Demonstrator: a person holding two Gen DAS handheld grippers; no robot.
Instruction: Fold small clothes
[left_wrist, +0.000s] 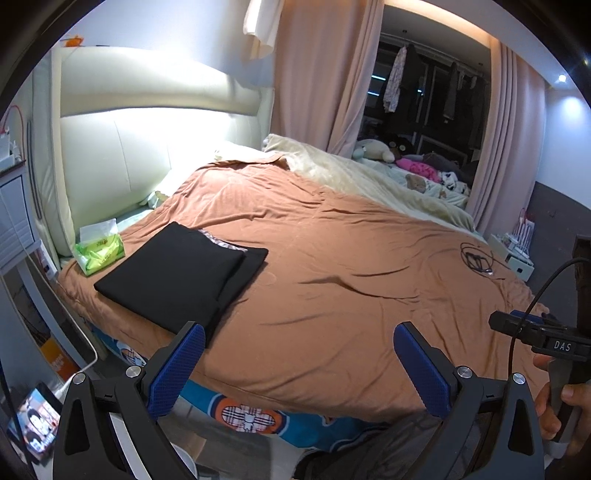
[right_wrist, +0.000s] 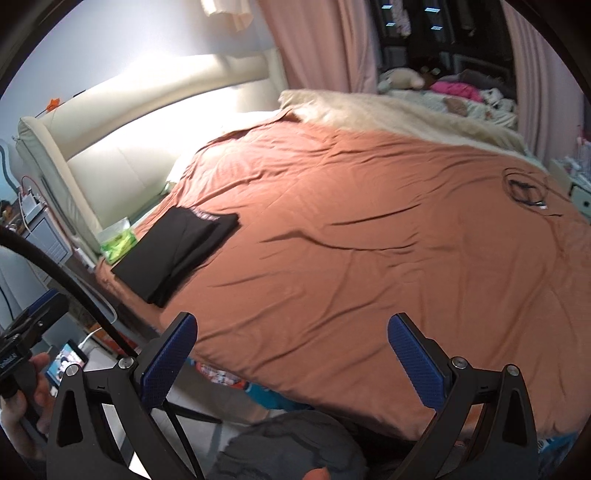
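**A:** So where's the folded black garment (left_wrist: 177, 269) sitting right now?

**B:** Flat on the orange-brown bedspread (left_wrist: 332, 280), near the bed's left edge, just beside a green tissue pack (left_wrist: 99, 253). There's a pale patterned strip showing at its far fold.

**A:** And the tongs?

**B:** Both released. The left gripper (left_wrist: 299, 365) has its blue pads spread wide with nothing between them, just bedspread behind. Same for the right gripper (right_wrist: 291, 360), spread wide and empty, well apart from the garment.

**A:** Anything else on the bed?

**B:** A coiled black cable (left_wrist: 478, 258) way over on the right side, and a cream blanket (left_wrist: 369, 177) along the far edge.
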